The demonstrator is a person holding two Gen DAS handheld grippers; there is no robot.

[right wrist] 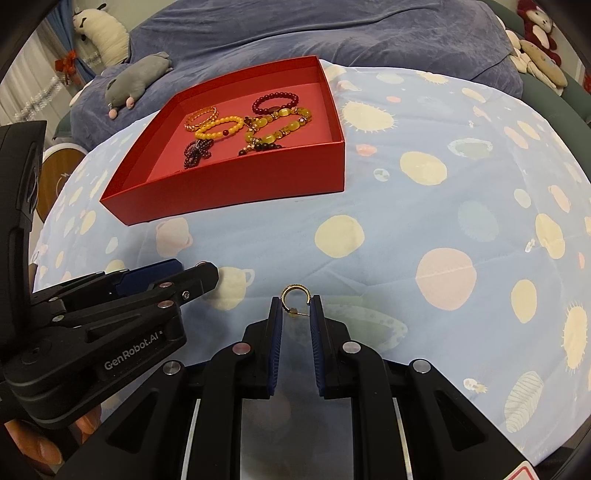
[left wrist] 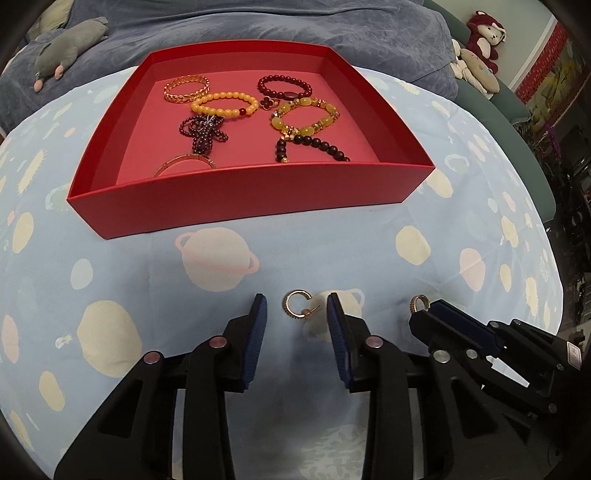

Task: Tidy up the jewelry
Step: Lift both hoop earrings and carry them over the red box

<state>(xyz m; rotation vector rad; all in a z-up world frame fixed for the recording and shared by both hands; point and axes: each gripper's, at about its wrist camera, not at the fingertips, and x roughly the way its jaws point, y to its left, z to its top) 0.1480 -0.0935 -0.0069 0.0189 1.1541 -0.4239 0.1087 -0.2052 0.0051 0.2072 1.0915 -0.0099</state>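
Observation:
A gold hoop earring (left wrist: 297,309) lies on the planet-print cloth between the fingertips of my left gripper (left wrist: 296,306). That gripper is open, and its pads stand clear of the earring on both sides. My right gripper (right wrist: 295,306) is shut on a second gold hoop earring (right wrist: 294,295), which sticks out beyond its tips just above the cloth. In the left wrist view, the right gripper (left wrist: 421,317) shows close on the right with its earring (left wrist: 417,304). A red box (left wrist: 251,184) farther back holds several bead bracelets (left wrist: 225,105) and bangles.
The red box (right wrist: 236,184) sits on the light blue planet-print cloth (right wrist: 424,206). A dark blue blanket (left wrist: 295,26) lies behind it with a grey plush toy (left wrist: 70,44). More plush toys (left wrist: 484,37) sit at the far right. A hand (right wrist: 37,443) holds the left gripper (right wrist: 195,271).

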